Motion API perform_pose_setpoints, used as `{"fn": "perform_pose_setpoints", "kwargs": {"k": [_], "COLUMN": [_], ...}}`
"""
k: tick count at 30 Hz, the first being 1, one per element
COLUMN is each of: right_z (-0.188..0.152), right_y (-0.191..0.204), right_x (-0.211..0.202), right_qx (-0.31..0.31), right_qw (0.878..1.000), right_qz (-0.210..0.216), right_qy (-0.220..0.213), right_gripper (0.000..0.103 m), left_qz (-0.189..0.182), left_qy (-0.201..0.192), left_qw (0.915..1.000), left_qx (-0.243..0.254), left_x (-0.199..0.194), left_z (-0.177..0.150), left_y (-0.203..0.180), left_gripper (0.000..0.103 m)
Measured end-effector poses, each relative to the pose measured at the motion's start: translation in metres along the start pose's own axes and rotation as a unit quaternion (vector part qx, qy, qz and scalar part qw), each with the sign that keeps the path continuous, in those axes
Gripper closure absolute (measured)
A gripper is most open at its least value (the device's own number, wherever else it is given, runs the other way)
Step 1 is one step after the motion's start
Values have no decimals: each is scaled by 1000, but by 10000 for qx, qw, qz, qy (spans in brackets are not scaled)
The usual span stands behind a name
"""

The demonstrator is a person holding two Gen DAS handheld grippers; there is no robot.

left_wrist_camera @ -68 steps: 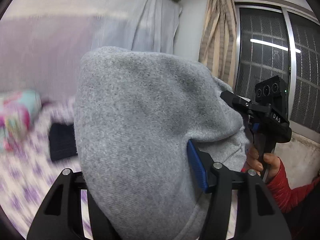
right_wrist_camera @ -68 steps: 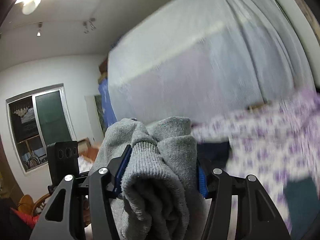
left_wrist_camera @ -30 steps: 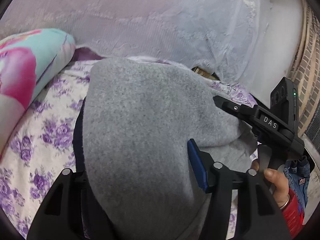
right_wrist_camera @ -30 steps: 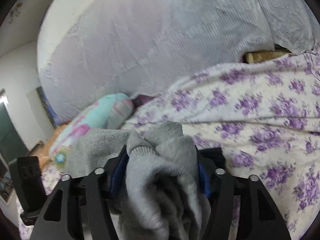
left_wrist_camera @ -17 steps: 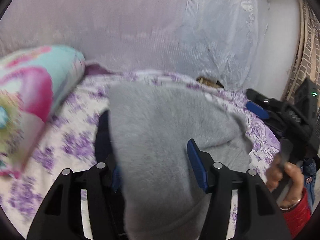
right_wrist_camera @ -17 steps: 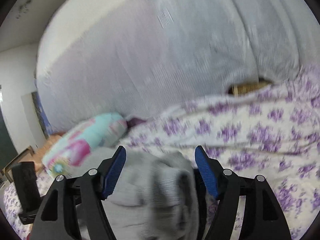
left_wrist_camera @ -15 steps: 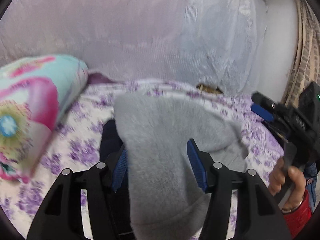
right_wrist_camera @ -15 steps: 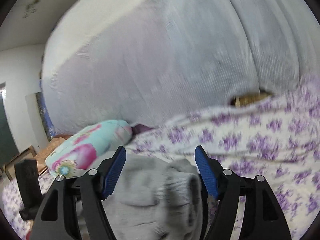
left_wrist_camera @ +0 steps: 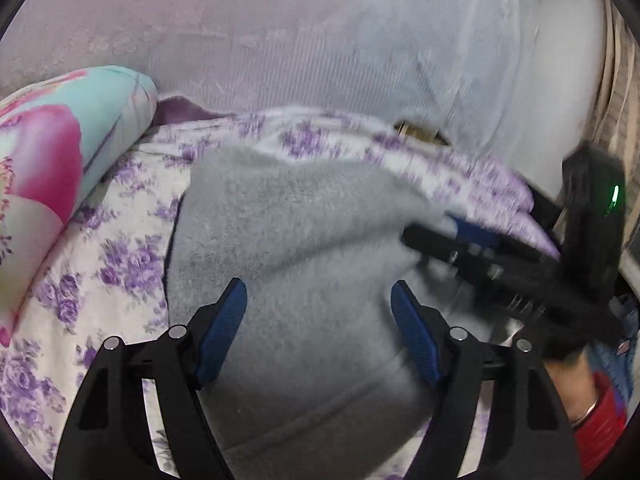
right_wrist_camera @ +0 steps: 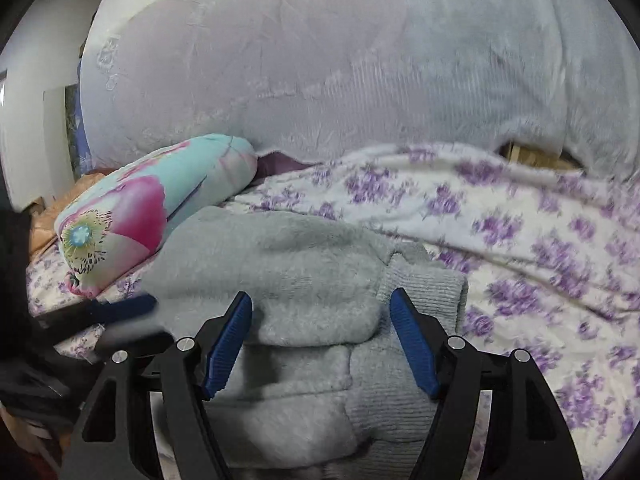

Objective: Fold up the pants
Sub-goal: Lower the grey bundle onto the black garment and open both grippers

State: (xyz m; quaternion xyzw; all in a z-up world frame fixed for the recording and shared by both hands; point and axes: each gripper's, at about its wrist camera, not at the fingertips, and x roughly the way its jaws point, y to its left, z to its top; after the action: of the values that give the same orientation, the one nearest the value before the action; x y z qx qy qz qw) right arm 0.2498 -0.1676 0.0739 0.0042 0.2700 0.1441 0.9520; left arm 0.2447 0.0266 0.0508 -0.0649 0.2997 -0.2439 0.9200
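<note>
**Grey sweatpants down on the bed**

The folded grey fleece sweatpants (right_wrist_camera: 304,280) are lying on the purple-flowered bedsheet (right_wrist_camera: 540,240), beneath both tools. The left gripper (left_wrist_camera: 318,320), jaws just opening, and right gripper (right_wrist_camera: 320,328) are standing spread, pinching nothing.

Soft, even indoor light; strong fisheye bending with dark corners; motion blur smears the purple-flowered white bedsheet (right_wrist_camera: 520,240) throughout.

From my seat, open floral sheet (right_wrist_camera: 540,248) lies right of the gray pants (right_wrist_camera: 280,280) — room to pass there. On the left a rolled quilt (right_wrist_camera: 160,204) crowds in, and the draped white cover (right_wrist_camera: 360,60) walls off the far side.
</note>
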Motion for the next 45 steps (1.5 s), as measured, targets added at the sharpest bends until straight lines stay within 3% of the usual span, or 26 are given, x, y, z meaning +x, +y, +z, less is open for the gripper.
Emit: {"fn": "perform_pose_setpoints", "kwargs": {"k": [3, 6, 7, 10, 13, 14, 17, 19, 22, 25, 27, 29, 30, 31, 33, 35, 40, 43, 45], "right_z": [6, 27, 35, 55, 52, 46, 44, 48, 49, 23, 7, -15, -26, -31, -38, -37, -38, -43, -50], "right_y": [5, 23, 30, 43, 34, 33, 34, 36, 29, 20, 10, -3, -11, -15, -33, -36, -19, -10, -11], "right_x": [-15, -54, -56, -21, 37, 52, 59, 48, 1, -46, -47, -26, -14, -10, -9, -21, -57, -47, -36], "right_qx": [59, -25, -52, -96, -200, -316, -371, -331, -393, -411, -333, -157, -39, 64, 644, 802, 408, 72, 71], "right_qw": [9999, 9973, 9972, 9999, 9950, 9925, 9917, 9934, 9975, 9963, 9958, 9958, 9955, 9959, 9965, 9963, 9961, 9956, 9963], "right_qz": [31, 81, 21, 112, -224, -360, -486, -419, -449, -742, -855, -797, -782, -773, -381, -218, -602, -886, -851], "right_qy": [-114, -724, -750, -50, 950, 1128, 1133, 1013, 365, -108, -31, 424, 535, 474, 385, 214, -507, -281, -108], "right_gripper": [31, 31, 31, 30, 30, 29, 27, 27, 27, 21, 19, 17, 9, 3, 3, 3, 3, 3, 3], "left_qz": [188, 156, 156, 102, 86, 79, 332, 556, 527, 499, 454, 488, 533, 591, 798, 900, 1019, 1120, 1179], "left_qy": [-109, -304, -368, -485, -371, -276, -90, -64, -173, -289, -313, -267, -228, -193, -134, -158, -401, -591, -662], "left_qw": [9995, 9993, 9991, 9987, 9989, 9992, 9994, 9981, 9982, 9983, 9984, 9984, 9983, 9980, 9960, 9945, 9922, 9895, 9880], "left_qx": [219, 150, 101, -139, -270, -286, -2, 247, 220, 27, -114, -56, 25, 121, 373, 507, 600, 692, 751], "left_x": [-7, -17, -22, -30, -24, -19, -8, -5, -11, -18, -19, -17, -14, -12, -8, -7, -17, -24, -27], "left_z": [2, 5, 6, 7, 4, 2, -3, -5, -4, 0, 0, -2, -3, -4, -6, -7, -6, -5, -4], "left_y": [-11, -9, -8, 5, 14, 15, 11, 4, 6, 13, 18, 16, 13, 10, 2, -3, -10, -16, -20], "left_gripper": [30, 30, 30, 30, 30, 30, 30, 29, 28, 28, 28, 28, 28, 28, 28, 26, 26, 26, 25]}}
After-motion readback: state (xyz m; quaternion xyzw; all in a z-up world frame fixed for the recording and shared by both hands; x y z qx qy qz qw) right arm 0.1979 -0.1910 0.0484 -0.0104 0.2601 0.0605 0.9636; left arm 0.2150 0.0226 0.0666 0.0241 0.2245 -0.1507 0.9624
